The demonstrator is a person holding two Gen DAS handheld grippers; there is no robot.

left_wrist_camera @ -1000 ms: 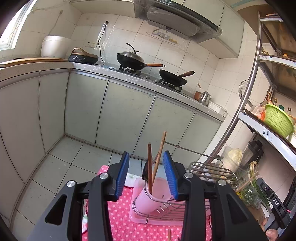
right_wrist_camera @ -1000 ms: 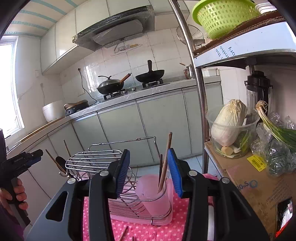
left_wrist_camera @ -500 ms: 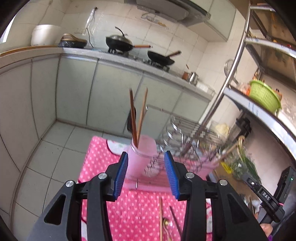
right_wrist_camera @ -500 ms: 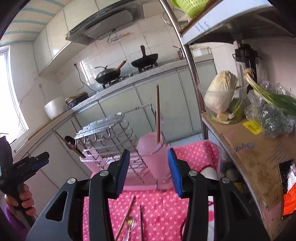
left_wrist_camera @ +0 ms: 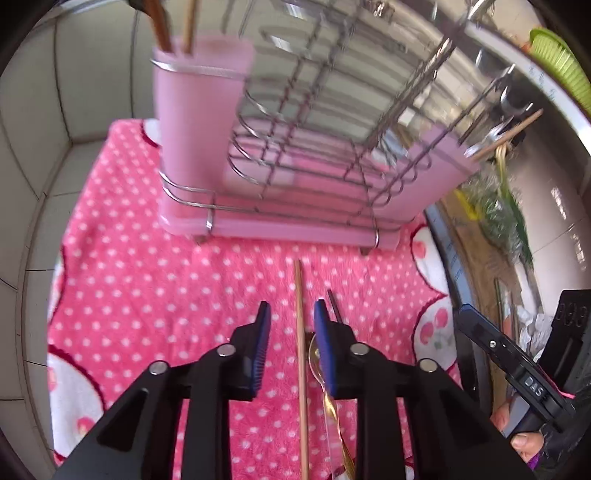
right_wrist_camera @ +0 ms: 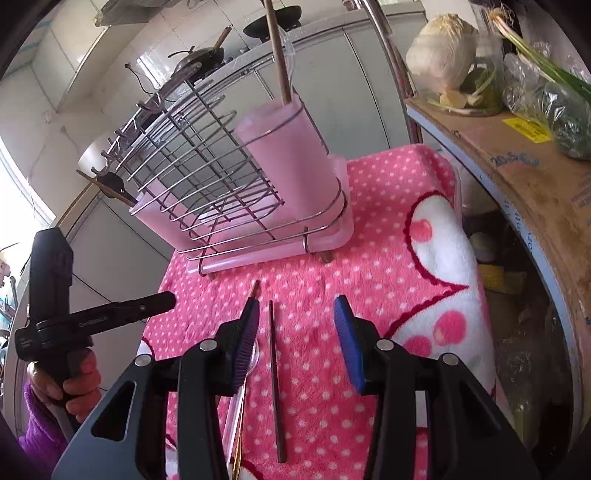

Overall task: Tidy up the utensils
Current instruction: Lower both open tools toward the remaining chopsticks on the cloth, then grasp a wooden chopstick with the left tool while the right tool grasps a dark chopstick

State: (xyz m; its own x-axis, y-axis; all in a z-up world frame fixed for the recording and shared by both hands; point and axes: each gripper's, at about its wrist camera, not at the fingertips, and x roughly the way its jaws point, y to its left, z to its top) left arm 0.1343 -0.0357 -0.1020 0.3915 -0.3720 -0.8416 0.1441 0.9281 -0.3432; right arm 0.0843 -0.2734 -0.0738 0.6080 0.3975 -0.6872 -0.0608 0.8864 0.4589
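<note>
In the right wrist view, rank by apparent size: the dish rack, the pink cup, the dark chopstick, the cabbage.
Largest to smallest as they look:
1. dish rack
2. pink cup
3. cabbage and dark chopstick: unsure. The chopstick is longer but thin, and much nearer the camera.

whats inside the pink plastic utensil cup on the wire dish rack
Two brown wooden chopsticks stand up out of the frosted pink plastic utensil cup at the end of the chrome wire dish rack. Their lower ends, and anything shorter inside, are hidden by the cup's cloudy wall.
</note>
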